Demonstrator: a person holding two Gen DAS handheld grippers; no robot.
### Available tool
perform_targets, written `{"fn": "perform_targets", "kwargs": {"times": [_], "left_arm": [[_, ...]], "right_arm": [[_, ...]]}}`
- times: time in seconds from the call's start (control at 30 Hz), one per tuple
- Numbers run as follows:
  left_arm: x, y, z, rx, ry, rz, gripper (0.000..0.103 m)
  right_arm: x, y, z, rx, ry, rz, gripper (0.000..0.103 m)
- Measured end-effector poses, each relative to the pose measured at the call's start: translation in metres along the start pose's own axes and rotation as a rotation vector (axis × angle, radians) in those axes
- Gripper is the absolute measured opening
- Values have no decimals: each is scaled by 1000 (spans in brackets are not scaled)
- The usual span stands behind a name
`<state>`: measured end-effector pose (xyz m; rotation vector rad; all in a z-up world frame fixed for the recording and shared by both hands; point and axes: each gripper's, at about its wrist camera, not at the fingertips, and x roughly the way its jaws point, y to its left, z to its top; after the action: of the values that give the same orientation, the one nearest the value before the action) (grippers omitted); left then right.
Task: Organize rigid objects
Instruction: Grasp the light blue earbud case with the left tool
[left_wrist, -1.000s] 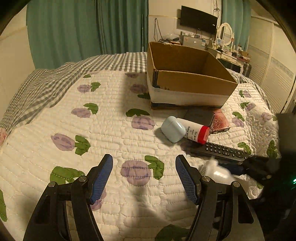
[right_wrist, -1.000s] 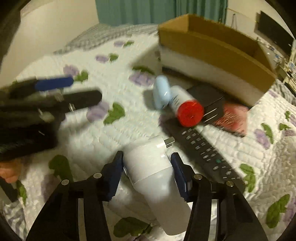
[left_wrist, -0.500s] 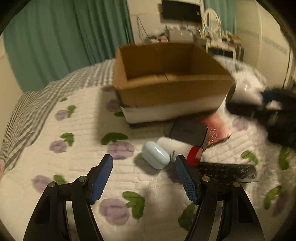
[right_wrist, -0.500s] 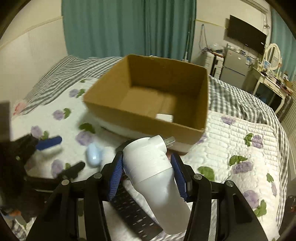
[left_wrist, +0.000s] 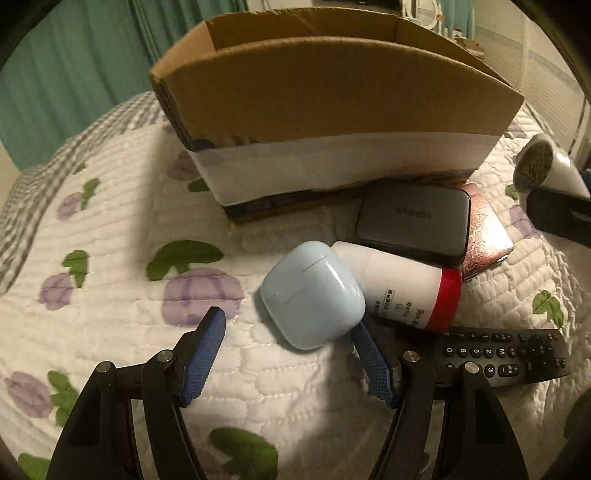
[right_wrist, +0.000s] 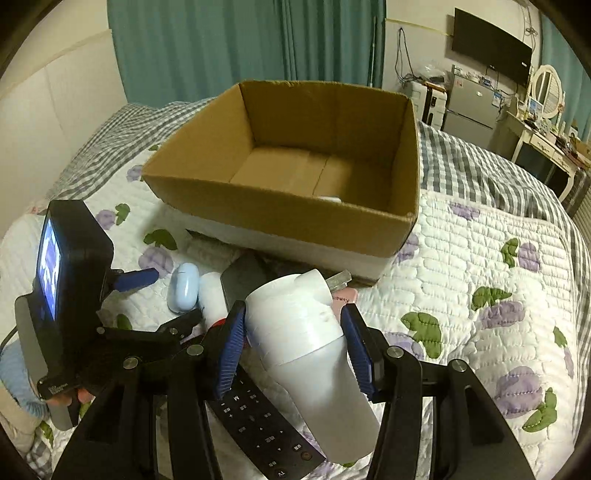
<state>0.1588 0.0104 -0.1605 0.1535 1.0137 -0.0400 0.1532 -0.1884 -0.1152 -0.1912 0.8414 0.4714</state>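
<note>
An open cardboard box (left_wrist: 332, 122) stands on the quilted bed; in the right wrist view (right_wrist: 295, 206) a small white item lies on its floor. My left gripper (left_wrist: 288, 328) is open, low over the quilt, its fingers either side of a light blue earbud case (left_wrist: 310, 295). Beside the case lie a white bottle with a red cap (left_wrist: 406, 291), a dark power bank (left_wrist: 413, 225), a pink wallet (left_wrist: 487, 236) and a black remote (left_wrist: 506, 354). My right gripper (right_wrist: 293, 325) is shut on a white cylindrical device (right_wrist: 306, 343), held above the pile in front of the box.
The bed has a white floral quilt (right_wrist: 480, 295) and a grey checked blanket (right_wrist: 480, 170) behind the box. Teal curtains (right_wrist: 221, 48), a wall TV (right_wrist: 491, 48), a small fridge and a dressing table (right_wrist: 546, 140) stand beyond the bed.
My left gripper moved forward and down until its fingers flank the blue earbud case. My right gripper lifted the white device from the quilt and carried it toward the box.
</note>
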Motion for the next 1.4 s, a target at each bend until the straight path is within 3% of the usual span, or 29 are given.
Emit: {"fn": "perform_targets", "kwargs": {"times": [0.27,0.3,0.33,0.5,0.53,0.57,0.8,1.0,1.07,1.1,1.13,1.4], "left_arm": [[8,-4,2,68,-16,-4,68],[6,-6,1,74,-20,-19,55],[4,-8,0,86,-24,-32,51],[-16,-8,-3,98,-89,-14,46],[-22,-7,-3,96,-103,-9,29],[-27,-6,-4,92,-109,-13,25],[-48,-10,-7,75,-142,-47,19],[-55,-3,-2,47,-156,-34,21],[-52,5,2,14,-138,-54,34],[-51,6,3,-1,-130,-60,51],[-49,7,5,-16,-126,-54,55],[-1,2,3,-13,20,-11,56]], "right_arm": [[1,7,-2,-25,2,-23,51],[1,7,-3,-24,1,-25,51],[0,7,-4,-23,-1,-27,51],[-2,7,-5,-19,-7,-38,51],[-4,7,-5,-21,-11,-42,51],[-5,7,-5,-21,-15,-45,51],[-16,11,-7,-12,-35,-65,51],[-17,9,-11,11,-33,-70,51],[-17,6,-11,20,-36,-63,51],[-16,6,-10,23,-36,-59,51],[-15,5,-10,27,-34,-52,51],[-12,-4,-12,64,-24,-4,52]]}}
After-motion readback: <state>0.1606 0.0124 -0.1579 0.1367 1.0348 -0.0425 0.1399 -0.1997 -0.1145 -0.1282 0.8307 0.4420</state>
